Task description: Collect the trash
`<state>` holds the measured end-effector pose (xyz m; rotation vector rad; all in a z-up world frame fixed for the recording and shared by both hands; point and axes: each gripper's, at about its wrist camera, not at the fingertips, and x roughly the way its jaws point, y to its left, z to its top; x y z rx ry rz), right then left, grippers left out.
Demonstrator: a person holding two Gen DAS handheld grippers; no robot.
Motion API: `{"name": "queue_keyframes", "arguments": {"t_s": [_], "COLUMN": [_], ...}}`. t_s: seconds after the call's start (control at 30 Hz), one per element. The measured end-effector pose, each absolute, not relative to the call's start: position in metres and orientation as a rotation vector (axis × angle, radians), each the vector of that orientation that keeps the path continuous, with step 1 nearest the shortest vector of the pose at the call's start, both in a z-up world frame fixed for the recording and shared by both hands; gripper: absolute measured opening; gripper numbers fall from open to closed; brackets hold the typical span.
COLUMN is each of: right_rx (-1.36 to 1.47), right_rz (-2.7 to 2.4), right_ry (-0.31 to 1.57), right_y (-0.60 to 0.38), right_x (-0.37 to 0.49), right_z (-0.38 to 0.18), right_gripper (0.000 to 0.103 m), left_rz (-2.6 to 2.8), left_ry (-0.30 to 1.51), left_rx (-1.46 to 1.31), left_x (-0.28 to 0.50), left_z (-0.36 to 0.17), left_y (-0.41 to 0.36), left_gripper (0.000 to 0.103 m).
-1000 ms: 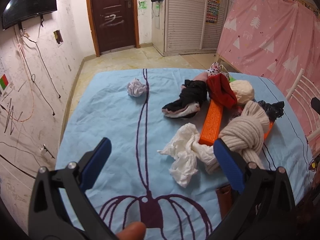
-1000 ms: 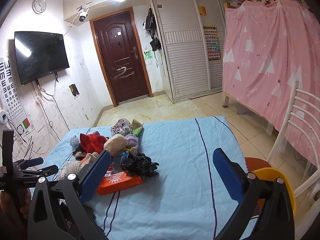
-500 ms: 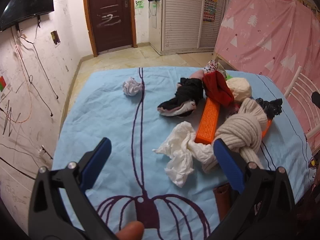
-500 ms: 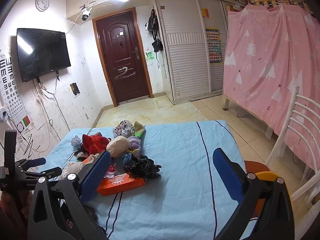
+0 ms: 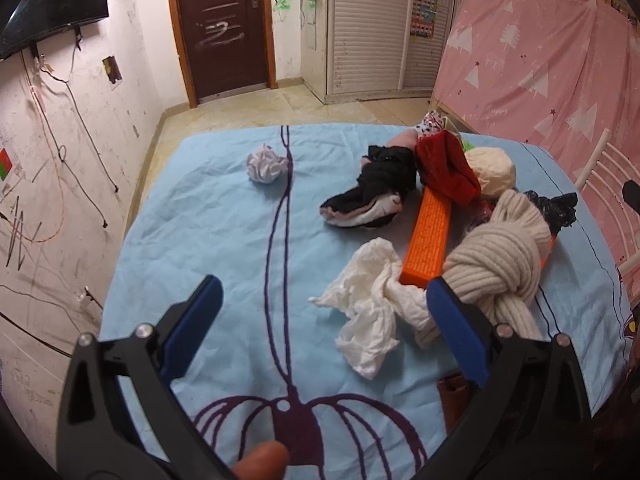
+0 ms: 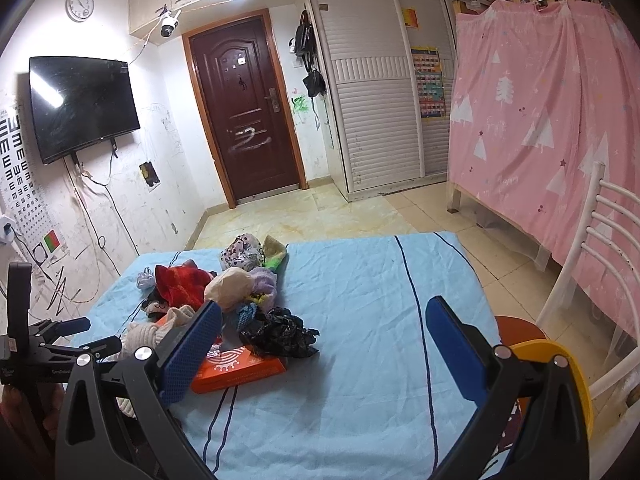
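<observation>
A crumpled white tissue [image 5: 370,304] lies on the blue sheet just ahead of my left gripper [image 5: 320,316], which is open and empty above the sheet. A small white paper ball [image 5: 266,163] sits farther back. An orange box [image 5: 430,236] and a crumpled black plastic bag [image 5: 556,208] lie among clothes. In the right wrist view the black bag [image 6: 280,334] rests on the orange box [image 6: 240,368], left of my right gripper [image 6: 324,354], which hangs open and empty over the bed.
Clothes are piled around the trash: a knotted cream knit [image 5: 500,272], a red garment [image 5: 444,168], a black one [image 5: 380,192]. A yellow bin [image 6: 560,372] and a white chair [image 6: 592,280] stand at the bed's right side. The blue sheet [image 6: 380,300] is bare to the right.
Both views have shifted slightly: the left gripper has crept forward toward the white tissue, and the right gripper has tilted up a little. Both stay open.
</observation>
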<state>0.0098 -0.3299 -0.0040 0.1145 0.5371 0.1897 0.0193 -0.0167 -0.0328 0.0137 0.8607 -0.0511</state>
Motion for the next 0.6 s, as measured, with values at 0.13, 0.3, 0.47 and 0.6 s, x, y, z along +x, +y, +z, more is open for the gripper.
{"name": "queue_keyframes", "arguments": {"t_s": [0.13,0.3,0.47,0.6], "right_rx": [0.111,0.094,0.097,0.097], "right_rz": [0.196,0.203,0.208,0.203], "right_ry": [0.545,0.549,0.556,0.565], "right_y": [-0.328,-0.324,-0.324,-0.324], "right_x": [0.015,0.021,0.026,0.031], "right_z": [-0.005,-0.004,-0.007,-0.009], "right_gripper": [0.095,0.095,0.095,0.095], "left_rz": [-0.046,-0.043,-0.036,-0.026], "left_ry": [0.864,0.875,0.874,0.884], "left_rx": [0.015,0.016,0.018,0.030], "left_x": [0.021,0.025,0.026,0.027], "left_z": [-0.035,-0.040,-0.041,-0.043], "left_y": [-0.015,-0.015,-0.015,-0.015], "left_gripper": [0.098,0.098,0.098,0.088]}}
